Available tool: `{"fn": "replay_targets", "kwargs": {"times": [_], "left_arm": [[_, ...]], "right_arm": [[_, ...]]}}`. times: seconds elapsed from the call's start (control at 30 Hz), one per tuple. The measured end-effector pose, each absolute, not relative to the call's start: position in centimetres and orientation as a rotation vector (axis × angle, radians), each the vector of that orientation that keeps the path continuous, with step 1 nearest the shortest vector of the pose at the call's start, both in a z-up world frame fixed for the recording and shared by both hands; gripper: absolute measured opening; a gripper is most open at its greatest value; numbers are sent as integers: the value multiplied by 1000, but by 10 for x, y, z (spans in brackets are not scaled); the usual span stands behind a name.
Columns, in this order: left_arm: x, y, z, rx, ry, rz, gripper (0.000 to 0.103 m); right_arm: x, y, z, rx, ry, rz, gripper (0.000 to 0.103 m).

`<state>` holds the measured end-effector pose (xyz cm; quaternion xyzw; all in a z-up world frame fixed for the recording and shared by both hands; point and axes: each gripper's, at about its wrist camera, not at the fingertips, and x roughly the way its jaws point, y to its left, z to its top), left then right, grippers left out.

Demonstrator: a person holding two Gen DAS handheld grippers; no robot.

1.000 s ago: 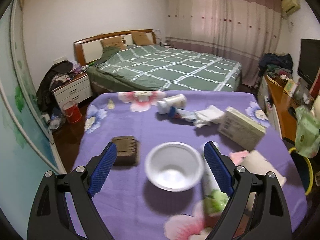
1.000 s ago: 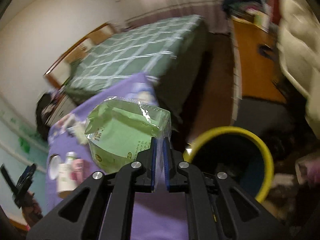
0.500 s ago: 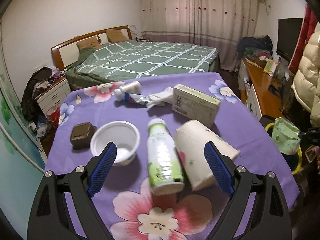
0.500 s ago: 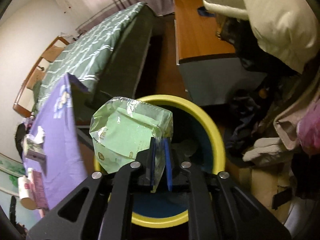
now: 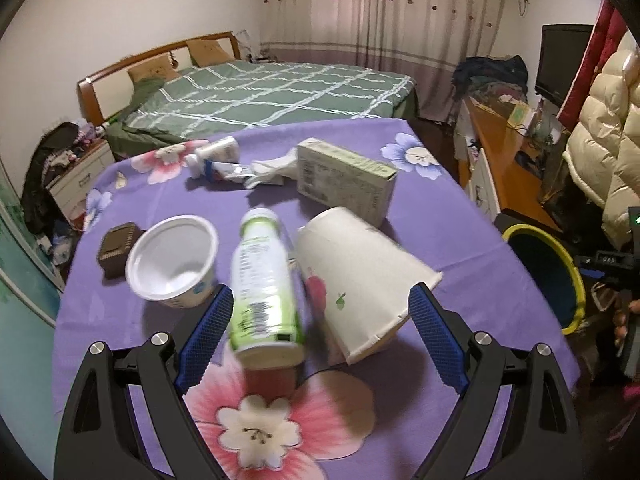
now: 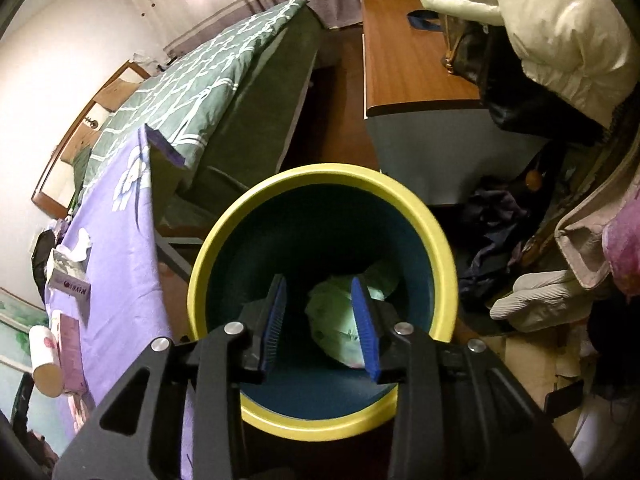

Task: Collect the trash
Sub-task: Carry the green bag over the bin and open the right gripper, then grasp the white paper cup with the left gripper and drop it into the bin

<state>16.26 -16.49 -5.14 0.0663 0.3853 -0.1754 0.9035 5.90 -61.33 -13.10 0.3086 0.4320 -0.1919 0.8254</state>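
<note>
Trash bin (image 6: 320,180) holds the green pouch (image 6: 340,316) beneath my right tongs (image 6: 320,324), parted and empty; left tongs (image 5: 320,336), wide, straddle the bottle (image 5: 262,280) for pickup.

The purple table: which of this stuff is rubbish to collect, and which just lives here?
Rubbish job: green bottle, paper cup, white tub, carton, green bag in yellow bin.

Lying about: bed, puffy coat, desk.
</note>
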Motion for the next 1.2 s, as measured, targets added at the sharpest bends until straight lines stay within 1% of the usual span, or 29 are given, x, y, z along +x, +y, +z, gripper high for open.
{"fn": "replay_targets", "kwargs": {"times": [0.2, 0.33, 0.53, 0.8, 0.87, 0.93, 0.97, 1.0, 1.1, 1.2], "left_arm": [[183, -185, -41, 162, 814, -367, 92], [198, -187, -43, 146, 866, -356, 92], [212, -187, -56, 83, 979, -372, 92], [233, -208, -74, 65, 1078, -421, 92], [237, -212, -78, 62, 1089, -435, 88], [240, -215, -82, 72, 1093, -441, 71], [241, -216, -83, 73, 1095, -446, 68], [242, -218, -84, 78, 1096, -455, 60], [241, -224, -84, 98, 1075, -464, 56], [234, -228, -76, 124, 1037, -474, 55]], "right_arm": [[58, -612, -133, 658, 915, -386, 36], [59, -610, -138, 666, 919, -367, 36], [64, -611, -143, 671, 930, -346, 37], [69, -608, -146, 674, 938, -307, 39], [69, -609, -148, 677, 939, -305, 39], [68, -611, -148, 681, 939, -304, 39], [67, -612, -149, 683, 938, -305, 39], [66, -613, -149, 685, 938, -305, 39], [65, -615, -150, 691, 936, -305, 39], [64, -615, -150, 691, 935, -305, 39]]}}
